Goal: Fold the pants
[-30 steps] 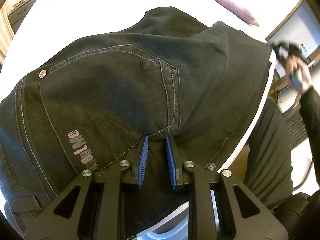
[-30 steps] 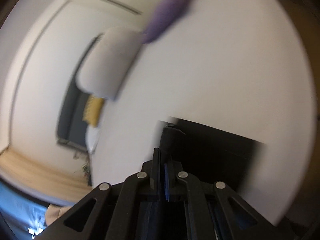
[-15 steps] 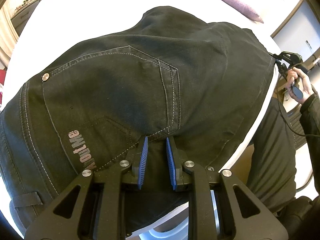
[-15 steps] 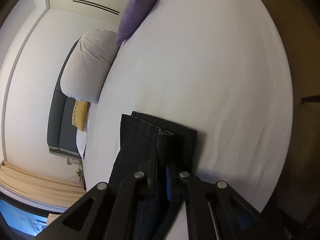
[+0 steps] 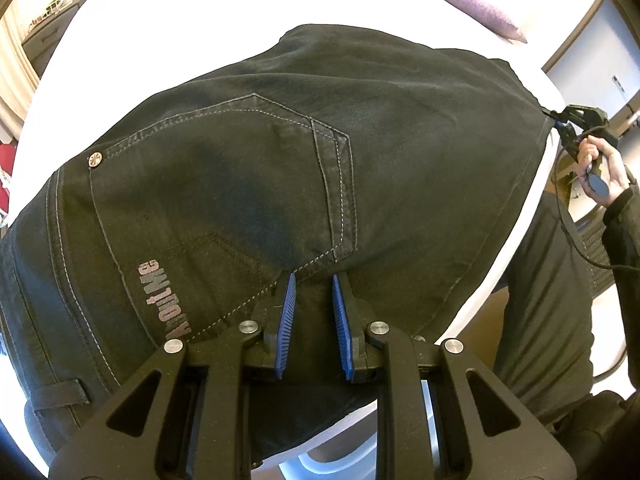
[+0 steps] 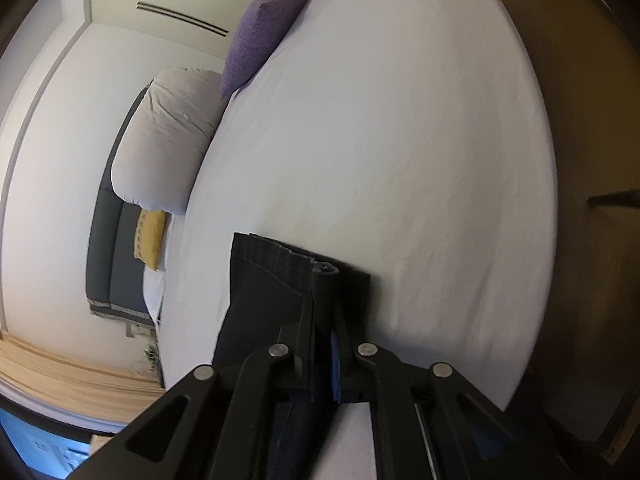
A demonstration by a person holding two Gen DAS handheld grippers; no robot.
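Note:
Dark denim pants [image 5: 280, 184] lie spread on a white bed [image 5: 120, 52], back pocket and grey lettering facing up. My left gripper [image 5: 313, 280] hovers just over the seat of the pants below the pocket, its blue pads apart and nothing between them. My right gripper [image 6: 325, 312] is shut on the hem end of a pant leg [image 6: 272, 276], which rests on the sheet. In the left wrist view the right gripper [image 5: 568, 120] shows at the far right edge of the pants, held by a hand.
A purple cushion [image 6: 268, 24] and a white pillow [image 6: 168, 140] sit at the head of the bed [image 6: 400, 140]. A yellow cushion [image 6: 152, 236] lies on a grey couch beyond. The person's dark-clothed leg [image 5: 552, 300] stands at the bed's edge.
The right gripper swung with the pant leg hem down onto the sheet and settled; its view went from blurred to steady. The left gripper stayed in place, still open.

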